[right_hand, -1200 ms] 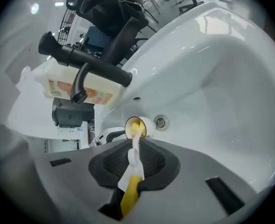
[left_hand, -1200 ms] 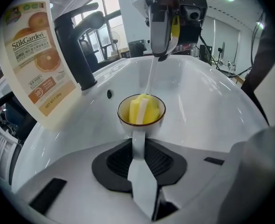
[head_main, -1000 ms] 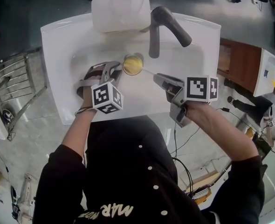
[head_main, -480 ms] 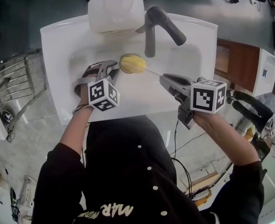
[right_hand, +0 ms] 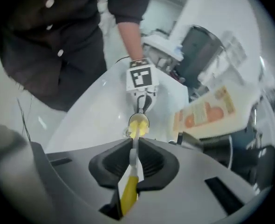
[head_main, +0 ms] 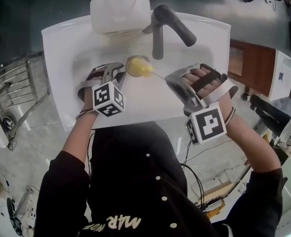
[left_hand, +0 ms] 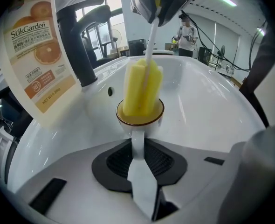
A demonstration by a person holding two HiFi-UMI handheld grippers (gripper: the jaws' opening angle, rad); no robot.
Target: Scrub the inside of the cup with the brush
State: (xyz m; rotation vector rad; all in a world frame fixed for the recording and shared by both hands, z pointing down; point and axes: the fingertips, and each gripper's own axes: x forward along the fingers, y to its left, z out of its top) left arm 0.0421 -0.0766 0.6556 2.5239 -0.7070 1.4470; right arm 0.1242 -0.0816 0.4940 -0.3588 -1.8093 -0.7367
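Cup and brush over the sink

The left gripper (left_hand: 137, 146) clamps the light, breakable cup (head_main: 136, 67) by its handle, toward 12 o'clock in the sink (head_main: 56, 83). The right gripper (right_hand: 134, 155) pinches the thin brush (left_hand: 142, 87) stem, and the soft head fills the cup.

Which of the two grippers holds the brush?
The right gripper: its jaws clamp the brush by its handle. The left gripper holds the cup instead.

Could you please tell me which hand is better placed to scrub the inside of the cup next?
Right. The right gripper is shut on the brush, whose yellow head sits in the cup. The left gripper is shut on the cup's handle, holding it over the sink.
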